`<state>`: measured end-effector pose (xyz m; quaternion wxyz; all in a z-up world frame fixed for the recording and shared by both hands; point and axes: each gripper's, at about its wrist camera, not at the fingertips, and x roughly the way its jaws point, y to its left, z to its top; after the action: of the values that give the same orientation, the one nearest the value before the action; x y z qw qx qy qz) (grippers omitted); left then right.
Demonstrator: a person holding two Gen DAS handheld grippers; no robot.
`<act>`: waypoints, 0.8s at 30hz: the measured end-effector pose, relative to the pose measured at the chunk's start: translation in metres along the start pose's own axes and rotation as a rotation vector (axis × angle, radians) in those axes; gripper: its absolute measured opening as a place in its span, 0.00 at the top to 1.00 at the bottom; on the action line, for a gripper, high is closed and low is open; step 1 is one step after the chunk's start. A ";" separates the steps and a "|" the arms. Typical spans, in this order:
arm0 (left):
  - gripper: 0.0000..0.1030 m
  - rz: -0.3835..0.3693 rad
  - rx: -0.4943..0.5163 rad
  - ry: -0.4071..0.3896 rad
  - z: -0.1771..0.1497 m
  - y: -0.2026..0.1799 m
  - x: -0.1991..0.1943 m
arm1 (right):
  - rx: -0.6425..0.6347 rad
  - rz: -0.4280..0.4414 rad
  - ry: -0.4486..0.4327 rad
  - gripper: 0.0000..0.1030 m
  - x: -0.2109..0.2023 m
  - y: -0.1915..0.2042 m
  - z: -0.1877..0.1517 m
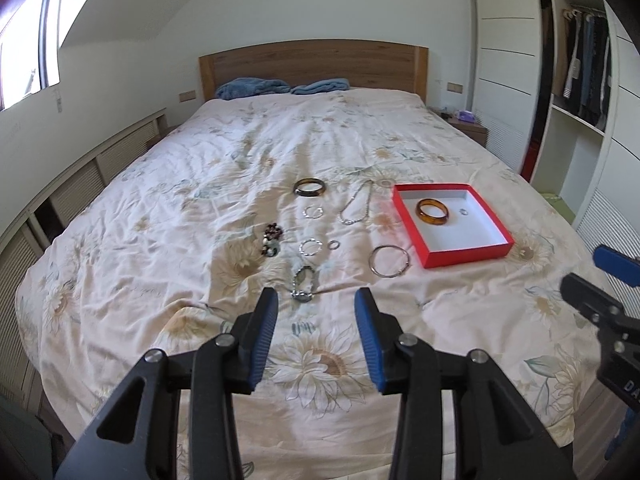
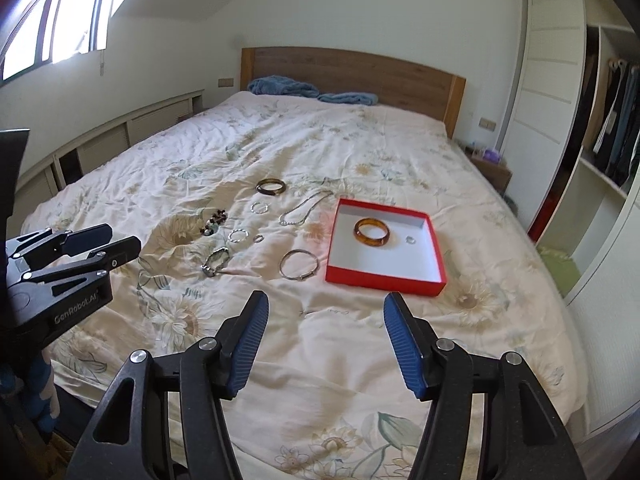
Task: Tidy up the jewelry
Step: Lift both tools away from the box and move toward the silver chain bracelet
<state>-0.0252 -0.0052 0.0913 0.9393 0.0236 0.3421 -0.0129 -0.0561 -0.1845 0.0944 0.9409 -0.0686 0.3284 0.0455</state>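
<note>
A red box with a white inside lies on the bed and holds an amber bangle and a small ring. Loose on the quilt to its left lie a silver bangle, a chain necklace, a dark bangle, a bead bracelet, small rings and a watch. My left gripper is open and empty, short of the watch. My right gripper is open and empty, short of the box.
The floral quilt covers the whole bed. Blue towels lie by the wooden headboard. A wardrobe stands on the right, and a bedside table beside it. Low cabinets run along the left wall.
</note>
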 end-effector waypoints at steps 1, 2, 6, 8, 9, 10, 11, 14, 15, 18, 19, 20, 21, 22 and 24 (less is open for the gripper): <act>0.63 0.009 -0.008 -0.003 0.000 0.001 0.000 | -0.003 -0.004 -0.005 0.42 -0.002 0.000 0.000; 0.63 0.015 -0.011 -0.006 0.000 0.002 -0.001 | -0.006 -0.009 -0.009 0.42 -0.004 -0.001 0.000; 0.63 0.037 -0.028 -0.016 0.000 0.004 -0.001 | -0.009 -0.020 -0.023 0.42 -0.008 -0.004 0.000; 0.63 0.036 -0.033 -0.014 -0.001 0.004 0.001 | -0.011 -0.023 -0.026 0.42 -0.008 -0.004 -0.001; 0.63 0.034 -0.035 -0.011 -0.001 0.004 0.002 | -0.012 -0.027 -0.027 0.42 -0.008 -0.004 -0.001; 0.63 0.030 -0.037 -0.008 -0.002 0.004 0.004 | -0.014 -0.031 -0.027 0.42 -0.007 -0.005 -0.001; 0.63 0.022 -0.036 -0.002 -0.002 0.004 0.006 | -0.013 -0.032 -0.027 0.42 -0.007 -0.005 -0.001; 0.63 0.012 -0.024 0.014 -0.003 0.001 0.011 | -0.011 -0.037 -0.025 0.42 -0.003 -0.007 -0.002; 0.63 0.012 -0.022 0.019 -0.004 0.000 0.013 | -0.011 -0.039 -0.023 0.42 -0.002 -0.008 -0.002; 0.63 0.002 -0.022 0.044 -0.005 -0.001 0.020 | -0.013 -0.040 -0.014 0.42 0.004 -0.009 -0.003; 0.60 -0.005 -0.027 0.060 -0.005 0.000 0.023 | -0.014 -0.038 -0.011 0.42 0.006 -0.009 -0.003; 0.59 -0.006 -0.031 0.067 -0.005 0.000 0.025 | -0.013 -0.033 -0.005 0.42 0.009 -0.010 -0.003; 0.57 -0.003 -0.033 0.070 -0.006 0.000 0.028 | -0.012 -0.031 0.000 0.42 0.012 -0.010 -0.004; 0.57 -0.001 -0.032 0.071 -0.007 0.000 0.029 | -0.011 -0.030 0.003 0.42 0.013 -0.011 -0.005; 0.57 0.004 -0.028 0.076 -0.007 0.000 0.032 | -0.009 -0.027 0.012 0.42 0.017 -0.012 -0.005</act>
<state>-0.0051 -0.0050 0.0648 0.9260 0.0116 0.3774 -0.0051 -0.0443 -0.1964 0.0807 0.9391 -0.0775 0.3329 0.0340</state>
